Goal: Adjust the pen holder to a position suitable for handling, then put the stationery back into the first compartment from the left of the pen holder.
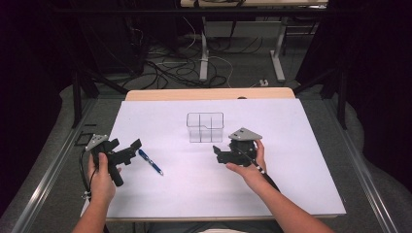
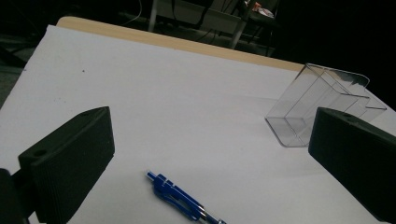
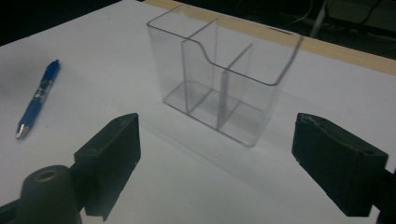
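A blue pen (image 1: 150, 162) lies flat on the white table top (image 1: 194, 189), left of centre. A clear plastic holder (image 1: 205, 127) with several compartments stands upright farther back, in the middle. My left gripper (image 1: 132, 150) sits just left of the pen, open, with nothing between its jaws. The left gripper view has the pen (image 2: 184, 198) low between the wide jaws (image 2: 210, 126) and the holder (image 2: 322, 105) off to the right. My right gripper (image 1: 218, 154) is open and empty, just in front of the holder's right side. In the right gripper view the holder (image 3: 219, 79) stands beyond the jaws (image 3: 217, 123), and the pen (image 3: 37, 98) lies far left.
A wooden strip (image 1: 209, 93) runs along the table's far edge. Beyond it the floor carries loose cables (image 1: 170, 68) and white table legs (image 1: 204, 58). Metal rails (image 1: 53, 165) border the table on both sides, with dark curtains around.
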`<state>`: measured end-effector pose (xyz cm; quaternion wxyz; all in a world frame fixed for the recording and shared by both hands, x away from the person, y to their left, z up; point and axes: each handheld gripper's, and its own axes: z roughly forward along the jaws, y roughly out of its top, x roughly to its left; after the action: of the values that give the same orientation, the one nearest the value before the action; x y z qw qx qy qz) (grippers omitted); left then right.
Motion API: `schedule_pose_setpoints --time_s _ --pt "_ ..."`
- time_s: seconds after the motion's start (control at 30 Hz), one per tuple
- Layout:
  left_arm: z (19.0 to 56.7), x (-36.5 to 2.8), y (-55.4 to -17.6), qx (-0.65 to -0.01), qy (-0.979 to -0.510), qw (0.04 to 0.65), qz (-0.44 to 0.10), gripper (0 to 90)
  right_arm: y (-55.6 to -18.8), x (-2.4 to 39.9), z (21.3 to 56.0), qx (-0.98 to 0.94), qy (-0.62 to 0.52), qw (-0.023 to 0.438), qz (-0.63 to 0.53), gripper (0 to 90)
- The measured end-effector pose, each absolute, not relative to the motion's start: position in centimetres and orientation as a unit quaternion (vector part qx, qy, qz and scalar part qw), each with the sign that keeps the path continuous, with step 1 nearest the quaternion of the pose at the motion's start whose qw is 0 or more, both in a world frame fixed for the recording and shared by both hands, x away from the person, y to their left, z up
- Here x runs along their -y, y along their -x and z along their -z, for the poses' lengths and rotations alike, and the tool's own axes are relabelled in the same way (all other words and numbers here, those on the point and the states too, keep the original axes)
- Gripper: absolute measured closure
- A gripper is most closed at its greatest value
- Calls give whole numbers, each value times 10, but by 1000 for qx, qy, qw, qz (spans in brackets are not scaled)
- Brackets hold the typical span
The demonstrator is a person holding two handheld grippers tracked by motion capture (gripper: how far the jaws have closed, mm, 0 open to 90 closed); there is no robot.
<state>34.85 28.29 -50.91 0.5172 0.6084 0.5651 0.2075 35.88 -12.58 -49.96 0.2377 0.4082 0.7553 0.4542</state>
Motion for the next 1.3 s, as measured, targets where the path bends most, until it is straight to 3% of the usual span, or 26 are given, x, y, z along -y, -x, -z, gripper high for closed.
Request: schedule_pose_setpoints --time_s 0.57,1.3 --pt "509 -292 -348 -578 -598 515 -211 1 -369 54 497 -786 -354 192 -469 334" --pt "510 -293 -350 -578 -596 515 -214 1 -362 -32 520 -811 -337 166 -448 395"
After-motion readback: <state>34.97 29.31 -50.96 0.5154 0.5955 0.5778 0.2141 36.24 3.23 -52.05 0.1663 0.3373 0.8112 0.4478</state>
